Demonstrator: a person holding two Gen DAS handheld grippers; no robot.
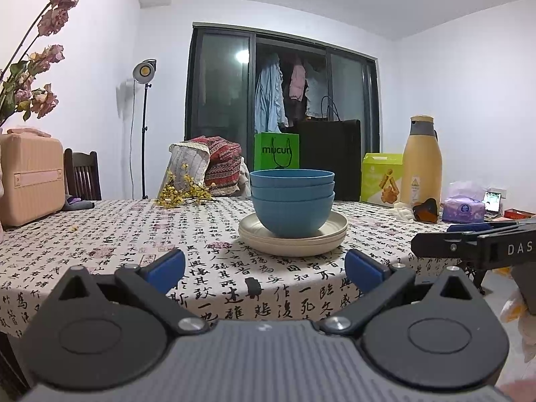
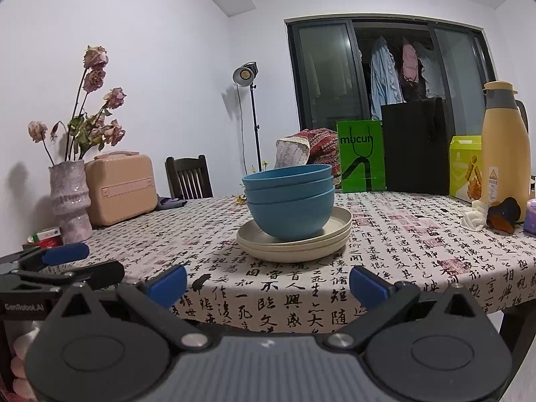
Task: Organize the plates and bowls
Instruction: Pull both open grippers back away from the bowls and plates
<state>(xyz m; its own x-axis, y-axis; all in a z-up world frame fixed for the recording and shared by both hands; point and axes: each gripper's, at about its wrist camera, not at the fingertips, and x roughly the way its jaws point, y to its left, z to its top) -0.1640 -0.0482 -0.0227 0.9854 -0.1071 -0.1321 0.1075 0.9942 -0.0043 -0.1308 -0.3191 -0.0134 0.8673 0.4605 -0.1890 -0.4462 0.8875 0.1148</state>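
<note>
Bowls and plates: three blue bowls (image 1: 292, 201) nested upright, standing on a stack of cream plates (image 1: 293, 239), near the front middle of the bench (image 1: 100, 234).
Left hand-held gripper (image 1: 264, 269): blue-tipped fingers spread wide, nothing between them; it hovers at the bench's front edge, short of the stack, which lies straight ahead and centred in the gap.
Right hand-held gripper (image 2: 268, 283): fingers likewise spread apart and empty, at the bench's front edge; the bowls (image 2: 289, 201) and plates (image 2: 294, 239) sit ahead, apart from the tips, slightly left of centre.
Gripper spacing: each appears at the edge of the other's view, side by side, not touching.
Bench cover: cloth printed with black calligraphy.
Behind the stack: green paper bag (image 1: 276, 150), black bag (image 1: 330, 157), yellow flower sprigs (image 1: 182, 191).
Right side of bench: cream thermos jug (image 1: 422, 164), green snack box (image 1: 380, 179), tissue pack (image 1: 464, 207).
Left side of bench: pink case (image 2: 119, 192), vase (image 2: 68, 201) of dried roses.
</note>
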